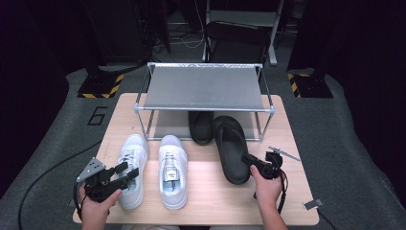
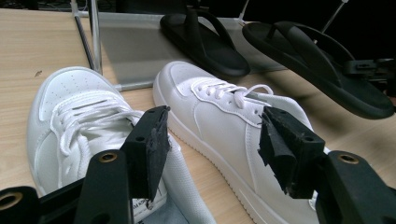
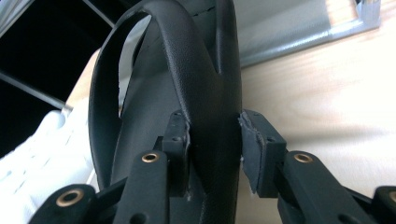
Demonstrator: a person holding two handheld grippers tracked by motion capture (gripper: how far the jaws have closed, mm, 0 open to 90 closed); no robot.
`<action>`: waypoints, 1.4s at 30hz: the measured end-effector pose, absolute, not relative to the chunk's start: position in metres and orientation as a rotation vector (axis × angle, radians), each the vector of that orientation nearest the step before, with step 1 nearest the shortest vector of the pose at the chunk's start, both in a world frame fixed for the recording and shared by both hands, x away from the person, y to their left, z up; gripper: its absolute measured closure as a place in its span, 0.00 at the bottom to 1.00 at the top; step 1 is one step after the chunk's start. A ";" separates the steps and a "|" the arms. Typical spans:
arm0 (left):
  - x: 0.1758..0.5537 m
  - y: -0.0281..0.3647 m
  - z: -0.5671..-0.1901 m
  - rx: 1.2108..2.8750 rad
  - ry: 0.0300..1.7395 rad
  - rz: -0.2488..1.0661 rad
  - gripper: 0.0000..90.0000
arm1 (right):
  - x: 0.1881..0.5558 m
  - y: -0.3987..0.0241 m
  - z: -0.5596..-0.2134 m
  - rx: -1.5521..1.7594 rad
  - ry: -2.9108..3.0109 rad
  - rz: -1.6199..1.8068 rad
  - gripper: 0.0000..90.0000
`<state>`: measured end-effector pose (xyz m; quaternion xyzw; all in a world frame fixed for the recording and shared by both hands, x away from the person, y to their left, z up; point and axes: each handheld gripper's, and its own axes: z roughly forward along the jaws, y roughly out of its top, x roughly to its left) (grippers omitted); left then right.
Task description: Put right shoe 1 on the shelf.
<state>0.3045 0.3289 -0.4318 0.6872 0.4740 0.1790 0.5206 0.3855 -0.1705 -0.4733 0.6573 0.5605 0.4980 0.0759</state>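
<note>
The right gripper [image 3: 215, 149] is clamping its 2 black jaws on the side edge of a black sandal [image 3: 187, 93], one pad pressing inside beside the strap [image 3: 180, 51], the other outside. The sandal is hanging tilted above the wooden table [image 3: 317, 102]. A white shoe [image 3: 42, 154] is lying at lower left, and a grey rack [image 3: 289, 28] is standing beyond.

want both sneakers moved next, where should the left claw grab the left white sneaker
Grip the left white sneaker at the heel collar, coming from the person's side with the open left claw. The heel points that way, and its thin upright wall fits between the jaws; the toe faces the rack.
</note>
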 end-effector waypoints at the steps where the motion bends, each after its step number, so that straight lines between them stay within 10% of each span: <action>1: 0.305 0.329 -0.432 1.648 1.137 0.422 0.47 | 0.386 -0.170 -0.473 1.971 1.681 1.493 0.72; 42: 0.309 0.336 -0.435 1.685 1.161 0.428 0.47 | 0.502 -0.151 -0.510 2.106 1.432 1.416 0.72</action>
